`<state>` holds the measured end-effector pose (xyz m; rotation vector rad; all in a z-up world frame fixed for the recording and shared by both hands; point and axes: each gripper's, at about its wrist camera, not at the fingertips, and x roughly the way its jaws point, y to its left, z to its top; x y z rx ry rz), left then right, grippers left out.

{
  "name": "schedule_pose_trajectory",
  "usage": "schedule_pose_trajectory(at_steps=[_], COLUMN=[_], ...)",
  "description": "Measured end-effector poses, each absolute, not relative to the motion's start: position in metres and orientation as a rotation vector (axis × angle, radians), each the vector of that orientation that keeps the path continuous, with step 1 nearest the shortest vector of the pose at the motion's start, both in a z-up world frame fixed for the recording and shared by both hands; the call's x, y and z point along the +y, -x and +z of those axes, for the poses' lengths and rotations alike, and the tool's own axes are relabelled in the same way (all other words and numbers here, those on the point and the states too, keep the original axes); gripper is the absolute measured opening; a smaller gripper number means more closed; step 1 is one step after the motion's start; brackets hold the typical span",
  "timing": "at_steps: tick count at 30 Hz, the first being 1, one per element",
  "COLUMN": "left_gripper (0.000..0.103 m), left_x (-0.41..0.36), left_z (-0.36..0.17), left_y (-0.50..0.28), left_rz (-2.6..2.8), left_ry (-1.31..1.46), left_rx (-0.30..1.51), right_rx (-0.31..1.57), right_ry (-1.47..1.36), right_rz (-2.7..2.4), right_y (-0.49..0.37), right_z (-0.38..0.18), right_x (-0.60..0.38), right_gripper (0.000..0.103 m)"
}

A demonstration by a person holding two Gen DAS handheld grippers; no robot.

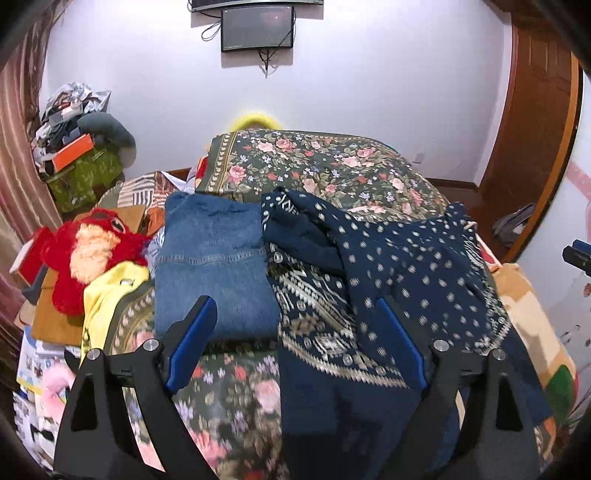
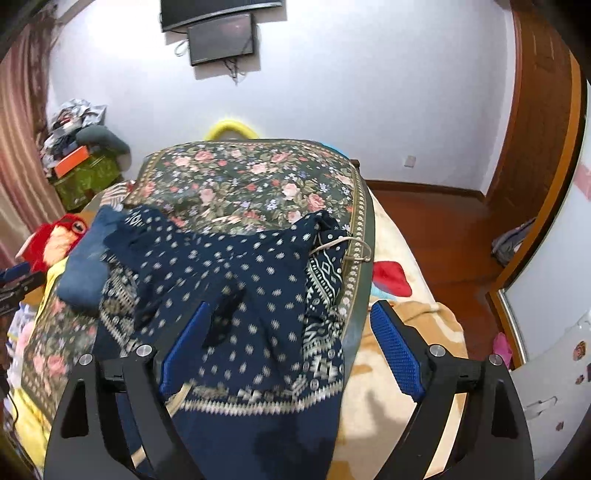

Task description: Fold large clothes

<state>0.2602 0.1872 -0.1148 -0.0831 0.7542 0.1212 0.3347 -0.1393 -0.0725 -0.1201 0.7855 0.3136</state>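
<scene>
Both the left gripper (image 1: 295, 332) and the right gripper (image 2: 291, 339) hover with jaws spread wide, grasping nothing. The navy patterned dress (image 2: 236, 280) lies rumpled on the floral bedspread (image 2: 240, 181), touching folded jeans (image 1: 214, 266) toward the bed's left edge.

A bedroom with pale white walls (image 1: 369, 74), where two dark screens (image 1: 257, 28) hang with loose cables. A striped pink curtain (image 1: 14, 147) falls at left beside a cluttered pile (image 1: 74, 147). A wooden door frame (image 1: 535, 129) and reddish wood floor (image 2: 443, 229) close the right.
</scene>
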Motion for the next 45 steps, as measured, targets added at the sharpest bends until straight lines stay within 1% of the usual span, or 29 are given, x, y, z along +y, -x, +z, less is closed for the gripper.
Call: schedule_pose_trajectory(at_steps=[4,8,13,17,25,29,33,35,36,37,38,39,40,41,42,43,44,45], left_gripper=[0.088,0.088,0.088,0.088,0.088,0.088,0.088,0.088,0.087,0.084,0.080,0.072,0.062,0.056,0.043,0.033,0.028,0.017], left_x=[0.188,0.191,0.191,0.190,0.191,0.197,0.196,0.195,0.195,0.195,0.194,0.194,0.193,0.192,0.190,0.189,0.188,0.187], left_z=[-0.123,-0.142,-0.177,-0.208,-0.267,-0.292,-0.313,-0.316,-0.315,-0.315,-0.314,-0.313,-0.311,-0.309,-0.306,-0.303,-0.300,-0.297], left_y=[-0.230,-0.207,-0.185,-0.170,-0.155,-0.154,-0.160,-0.161,-0.162,-0.163,-0.163,-0.164,-0.165,-0.165,-0.165,-0.166,-0.167,-0.169], left_rz=[0.112,0.109,0.081,0.050,-0.030,-0.083,-0.095,-0.102,-0.108,-0.115,-0.122,-0.133,-0.142,-0.151,-0.158,-0.164,-0.156,-0.148], left_ry=[0.127,0.171,0.230,0.300,0.491,0.635,0.705,0.732,0.737,0.741,0.744,0.743,0.737,0.726,0.715,0.708,0.694,0.679], left_rx=[0.774,0.824,0.910,0.982,1.129,1.156,1.198,1.180,1.171,1.163,1.154,1.144,1.133,1.124,1.117,1.113,1.109,1.105], right_rx=[0.785,0.804,0.872,0.962,1.103,1.156,1.215,1.233,1.240,1.248,1.248,1.245,1.244,1.242,1.235,1.229,1.221,1.214], right_ry=[0.144,0.157,0.142,0.108,-0.068,-0.163,-0.221,-0.251,-0.262,-0.273,-0.295,-0.311,-0.327,-0.337,-0.343,-0.345,-0.337,-0.330], right_rz=[0.322,0.324,0.312,0.311,0.306,0.320,0.322,0.339,0.349,0.360,0.366,0.366,0.364,0.363,0.365,0.373,0.376,0.376], right_y=[-0.308,-0.286,-0.267,-0.256,-0.240,-0.237,-0.239,-0.240,-0.241,-0.242,-0.244,-0.245,-0.246,-0.248,-0.248,-0.248,-0.249,-0.249], right_z=[-0.074,-0.084,-0.107,-0.133,-0.173,-0.191,-0.211,-0.216,-0.219,-0.223,-0.226,-0.228,-0.229,-0.229,-0.229,-0.228,-0.225,-0.223], right_x=[-0.142,-0.148,-0.158,-0.167,-0.191,-0.198,-0.200,-0.199,-0.199,-0.198,-0.198,-0.199,-0.199,-0.200,-0.200,-0.199,-0.198,-0.198], right_gripper=[0.090,0.091,0.091,0.091,0.091,0.091,0.091,0.089,0.083,0.076,0.074,0.072,0.067,0.062,0.054,0.047,0.043,0.036])
